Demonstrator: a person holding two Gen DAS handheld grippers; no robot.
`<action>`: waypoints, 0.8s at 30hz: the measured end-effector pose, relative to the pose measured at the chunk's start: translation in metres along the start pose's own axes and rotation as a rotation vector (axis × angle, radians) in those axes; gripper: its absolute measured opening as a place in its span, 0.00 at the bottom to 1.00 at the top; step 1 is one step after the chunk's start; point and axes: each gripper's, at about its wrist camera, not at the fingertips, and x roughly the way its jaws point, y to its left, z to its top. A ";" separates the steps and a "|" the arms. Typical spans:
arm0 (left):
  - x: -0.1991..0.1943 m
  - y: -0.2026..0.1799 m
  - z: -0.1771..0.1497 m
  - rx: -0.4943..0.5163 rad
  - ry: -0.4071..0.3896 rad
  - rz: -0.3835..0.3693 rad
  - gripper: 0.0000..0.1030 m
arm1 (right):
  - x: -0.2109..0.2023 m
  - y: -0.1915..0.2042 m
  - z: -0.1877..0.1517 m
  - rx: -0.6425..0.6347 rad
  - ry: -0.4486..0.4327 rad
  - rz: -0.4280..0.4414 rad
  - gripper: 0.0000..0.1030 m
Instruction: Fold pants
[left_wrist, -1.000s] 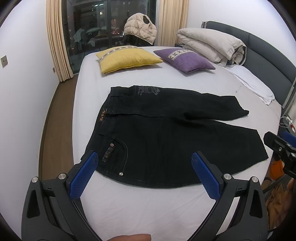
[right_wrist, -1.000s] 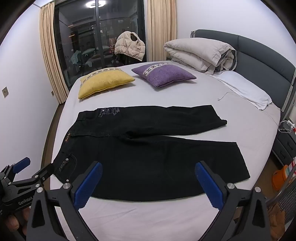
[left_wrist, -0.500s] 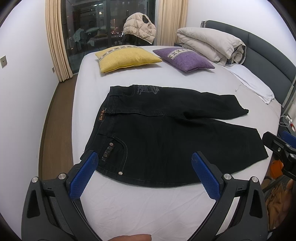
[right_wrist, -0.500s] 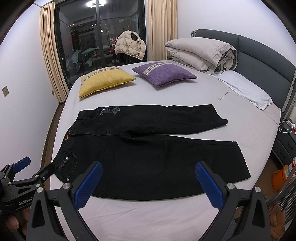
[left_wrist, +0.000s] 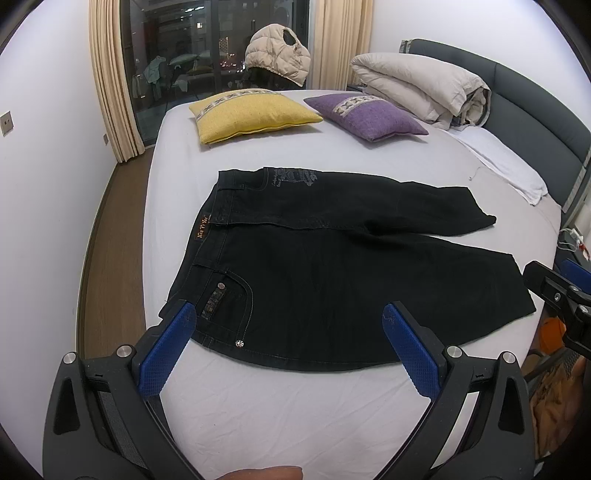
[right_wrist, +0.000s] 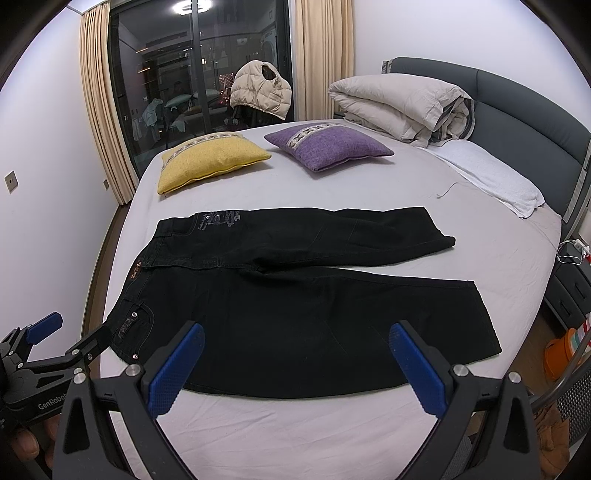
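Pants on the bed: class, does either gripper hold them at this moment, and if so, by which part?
Nothing is held. The left gripper and right gripper are both open, and the pants lie flat on the bed.

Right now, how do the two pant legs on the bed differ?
The far leg looks narrower and its hem stops short; the near leg looks wider and reaches further toward the headboard side. The far leg has a creased bend near the crotch; the near leg lies smooth. Both are black, flat on the white sheet, untouched.
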 end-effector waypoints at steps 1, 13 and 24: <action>0.000 0.000 0.000 0.000 0.000 0.001 1.00 | 0.000 0.000 0.000 0.000 0.000 0.000 1.00; 0.003 -0.002 -0.006 0.003 0.002 -0.001 1.00 | 0.000 0.000 0.000 0.001 0.003 0.000 1.00; 0.003 -0.002 -0.006 0.004 0.003 0.000 1.00 | 0.001 0.001 0.000 0.000 0.004 0.000 1.00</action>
